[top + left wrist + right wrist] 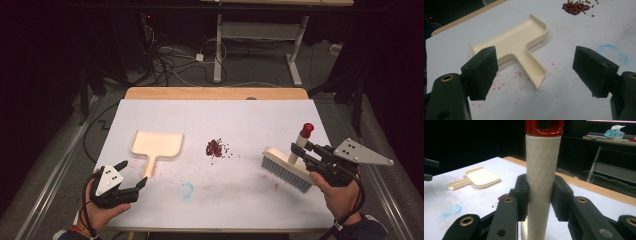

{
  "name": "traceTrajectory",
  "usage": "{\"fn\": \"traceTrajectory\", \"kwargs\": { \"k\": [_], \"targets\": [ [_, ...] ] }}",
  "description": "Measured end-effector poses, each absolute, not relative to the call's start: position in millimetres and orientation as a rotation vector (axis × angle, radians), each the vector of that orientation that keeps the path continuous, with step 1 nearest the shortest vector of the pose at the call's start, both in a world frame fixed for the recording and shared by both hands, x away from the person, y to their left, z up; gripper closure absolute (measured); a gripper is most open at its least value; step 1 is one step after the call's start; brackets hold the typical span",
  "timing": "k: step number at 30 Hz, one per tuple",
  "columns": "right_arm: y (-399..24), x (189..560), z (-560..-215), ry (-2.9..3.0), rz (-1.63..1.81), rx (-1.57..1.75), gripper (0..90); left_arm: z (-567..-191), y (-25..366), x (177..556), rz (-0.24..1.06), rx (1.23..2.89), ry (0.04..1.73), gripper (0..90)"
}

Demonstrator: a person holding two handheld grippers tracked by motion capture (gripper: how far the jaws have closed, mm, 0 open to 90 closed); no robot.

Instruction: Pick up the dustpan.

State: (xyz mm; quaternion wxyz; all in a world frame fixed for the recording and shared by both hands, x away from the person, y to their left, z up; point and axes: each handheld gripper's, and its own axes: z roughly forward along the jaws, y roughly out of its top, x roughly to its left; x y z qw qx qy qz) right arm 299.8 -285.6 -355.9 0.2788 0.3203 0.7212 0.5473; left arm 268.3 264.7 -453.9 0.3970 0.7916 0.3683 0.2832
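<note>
On the white table top (210, 200), stained red and blue, our right gripper (306, 152) clamps the brush (287, 167); our left gripper (131, 176) stands released near the dustpan (157, 145); cables (170, 62) cross the dark floor.

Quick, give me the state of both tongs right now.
Left tongs: open, holding nothing, aimed at the dustpan handle.
Right tongs: shut on the brush handle, bristles on the table.

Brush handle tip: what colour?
Red, capping the off-white handle of the brush; the tip shows best in the right gripper view.
</note>
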Motion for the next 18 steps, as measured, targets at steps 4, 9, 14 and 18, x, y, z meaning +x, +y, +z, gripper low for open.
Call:
{"fn": "traceTrajectory", "kwargs": {
  "k": [4, 9, 14, 18],
  "targets": [
    [-286.1, 299.9, -356.9, 1.939, 1.463, 0.863, 69.6, -452.7, 262.1, 267.3, 0.729, 2.015, 0.928, 20.1],
    [-285.0, 300.1, -355.5, 1.938, 1.463, 0.853, 69.5, -454.9, 260.4, 263.2, 0.720, 2.049, 0.934, 20.1],
    [-284.9, 300.5, -357.9, 1.947, 1.459, 0.854, 69.5, -456.0, 254.2, 265.6, 0.710, 2.087, 0.965, 21.5],
    [-285.5, 300.1, -359.0, 1.943, 1.455, 0.855, 69.6, -457.5, 249.2, 266.8, 0.674, 2.109, 1.002, 22.1]
  ]
}}
